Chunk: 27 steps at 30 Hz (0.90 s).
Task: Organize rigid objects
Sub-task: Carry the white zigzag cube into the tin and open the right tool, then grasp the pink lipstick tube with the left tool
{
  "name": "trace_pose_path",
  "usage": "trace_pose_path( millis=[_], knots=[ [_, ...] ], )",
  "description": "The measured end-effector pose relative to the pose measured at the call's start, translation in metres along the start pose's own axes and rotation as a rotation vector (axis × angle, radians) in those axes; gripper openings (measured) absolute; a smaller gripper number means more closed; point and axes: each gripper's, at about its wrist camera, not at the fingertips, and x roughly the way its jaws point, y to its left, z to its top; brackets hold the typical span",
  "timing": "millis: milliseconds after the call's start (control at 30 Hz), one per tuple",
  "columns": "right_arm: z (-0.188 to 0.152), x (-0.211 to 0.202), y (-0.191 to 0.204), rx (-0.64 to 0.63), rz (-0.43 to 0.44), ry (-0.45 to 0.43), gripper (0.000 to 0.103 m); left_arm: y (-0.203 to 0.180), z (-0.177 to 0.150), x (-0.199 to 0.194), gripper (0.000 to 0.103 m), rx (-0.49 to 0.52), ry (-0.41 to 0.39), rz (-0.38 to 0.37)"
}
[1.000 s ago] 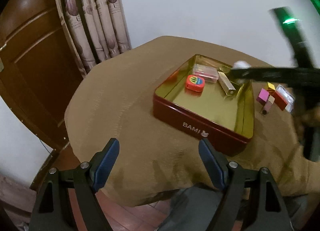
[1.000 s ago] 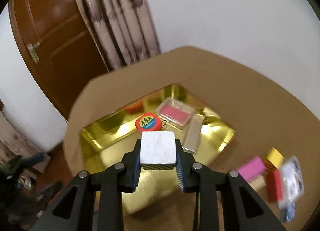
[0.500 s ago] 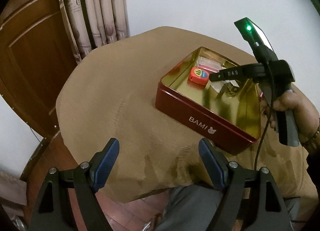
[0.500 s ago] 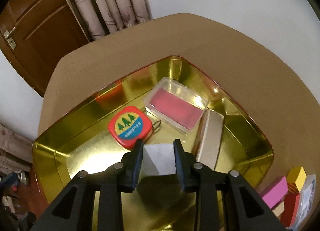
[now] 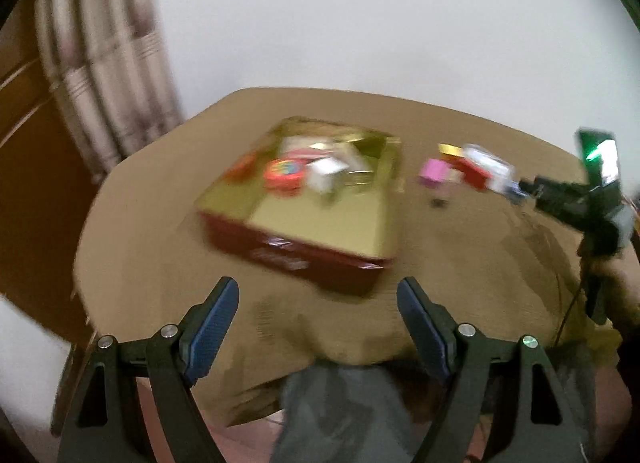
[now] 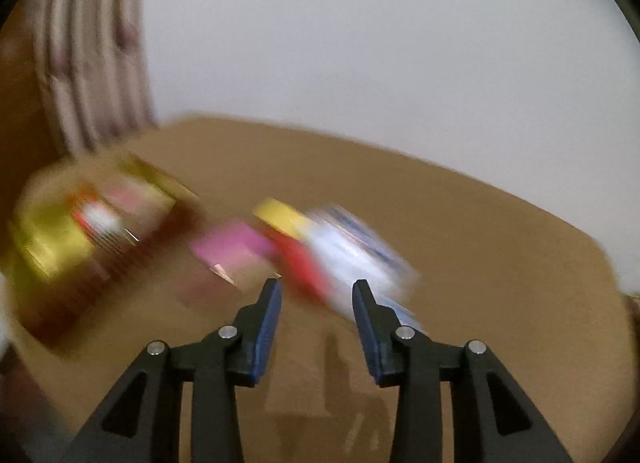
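Both views are blurred by motion. The red tin with a gold inside [image 5: 304, 219] holds a red tape measure [image 5: 282, 175], a white block [image 5: 324, 173] and other items. Right of it on the table lie a pink block [image 5: 432, 173], a yellow block [image 5: 450, 150], a red block [image 5: 474, 175] and a white packet [image 5: 492, 167]. My left gripper [image 5: 318, 303] is open and empty, near the table's front edge. My right gripper [image 6: 316, 289] is open and empty, just short of the red block [image 6: 300, 263] and white packet [image 6: 352, 251]; the pink block [image 6: 232, 247] lies to its left.
The round table has a brown cloth [image 5: 160, 247]. A curtain [image 5: 100, 63] and a wooden door [image 5: 24, 143] stand at the left, a white wall behind. The right gripper's body [image 5: 580, 203] shows at the right of the left wrist view.
My right gripper let go of the white block in the tin, opened, and swung right toward the loose blocks. My left gripper's view shifted, and it stays open.
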Motion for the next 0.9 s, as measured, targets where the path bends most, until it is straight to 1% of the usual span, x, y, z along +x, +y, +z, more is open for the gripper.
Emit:
trace_pose_path(
  millis=[33,100,133,200,233,300,367,467,533,567,600,633,667,767,900],
  knots=[
    [-0.013,0.003,-0.016,0.008,-0.035,0.029,0.037,-0.017,0.005,-0.001,0.078,0.042,-0.002,-0.046],
    [-0.036,0.009,-0.047,0.045,-0.078,0.079,0.037,-0.039,0.013,0.001,0.079,0.078,0.020,-0.121],
    [-0.042,0.010,-0.063,0.098,-0.076,0.106,0.038,-0.050,0.017,0.003,0.079,0.086,0.035,-0.159],
    [-0.046,0.001,-0.088,0.215,-0.026,0.064,0.038,-0.069,0.029,0.012,0.079,0.090,0.066,-0.238],
    [-0.048,-0.001,-0.095,0.250,-0.023,0.051,0.038,-0.079,0.035,0.019,0.079,0.094,0.083,-0.254],
    [-0.052,0.004,-0.108,0.313,0.010,0.076,0.038,-0.098,0.048,0.038,0.079,0.116,0.117,-0.276],
    [-0.055,0.002,-0.116,0.340,0.038,0.064,0.038,-0.114,0.062,0.059,0.079,0.129,0.122,-0.257],
    [-0.059,-0.004,-0.119,0.349,0.076,0.040,0.038,-0.128,0.081,0.091,0.079,0.157,0.146,-0.259],
    [-0.062,-0.009,-0.125,0.361,0.094,0.032,0.038,-0.134,0.092,0.115,0.075,0.159,0.173,-0.244],
    [-0.064,-0.011,-0.128,0.372,0.108,0.026,0.038,-0.135,0.096,0.126,0.070,0.159,0.187,-0.245],
    [-0.057,-0.006,-0.133,0.380,0.118,0.021,0.038,-0.136,0.097,0.134,0.068,0.161,0.201,-0.248],
    [-0.053,-0.001,-0.124,0.388,0.127,0.014,0.038,-0.137,0.100,0.144,0.065,0.160,0.221,-0.239],
    [-0.053,-0.003,-0.126,0.395,0.137,0.005,0.038,-0.137,0.101,0.155,0.061,0.154,0.239,-0.223],
    [-0.052,-0.002,-0.127,0.406,0.164,-0.006,0.038,-0.137,0.102,0.170,0.060,0.153,0.271,-0.240],
    [-0.051,-0.004,-0.127,0.413,0.194,-0.023,0.038,-0.144,0.102,0.185,0.060,0.189,0.276,-0.196]
  ],
)
